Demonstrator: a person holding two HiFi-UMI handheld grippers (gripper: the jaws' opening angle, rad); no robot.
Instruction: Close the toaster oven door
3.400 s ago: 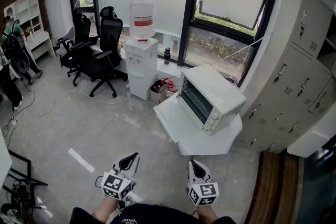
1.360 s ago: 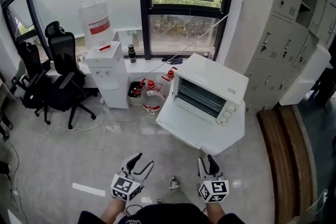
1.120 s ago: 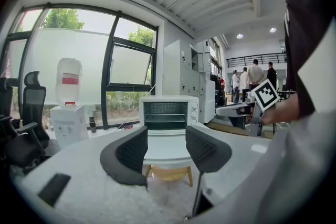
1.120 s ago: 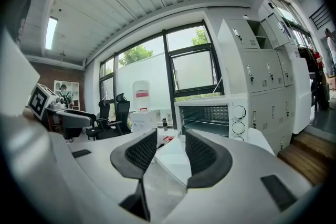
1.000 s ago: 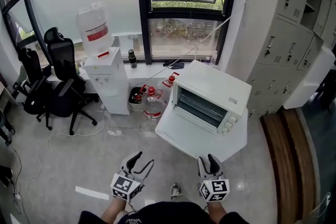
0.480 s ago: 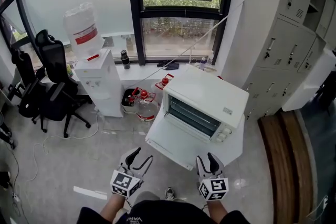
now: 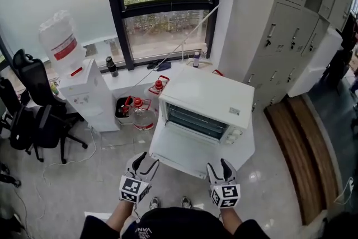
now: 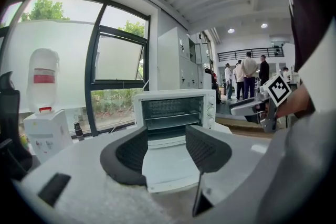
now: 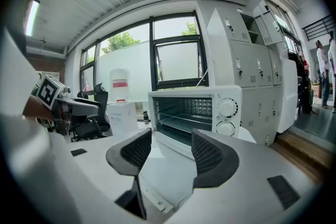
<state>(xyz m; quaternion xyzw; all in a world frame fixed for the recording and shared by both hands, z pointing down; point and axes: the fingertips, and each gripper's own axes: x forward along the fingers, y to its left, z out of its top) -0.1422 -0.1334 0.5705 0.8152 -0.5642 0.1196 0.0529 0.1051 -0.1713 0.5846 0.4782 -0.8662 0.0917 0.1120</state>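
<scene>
Oven door (image 7: 182, 148) down flat, front edge near both grippers. Left gripper (image 7: 144, 160) jaws apart, empty. Right gripper (image 7: 218, 167) jaws just opened wider, empty.

Left tool (image 7: 144, 162) and right tool (image 7: 219, 167) are held out front side by side, both tipped slightly down toward the open toaster oven door (image 7: 184, 147). Left: just off the door's front-left corner, jaws wide, nothing between. Right: near the door's front-right edge, jaws have just been opening, now wide, nothing gripped.
</scene>
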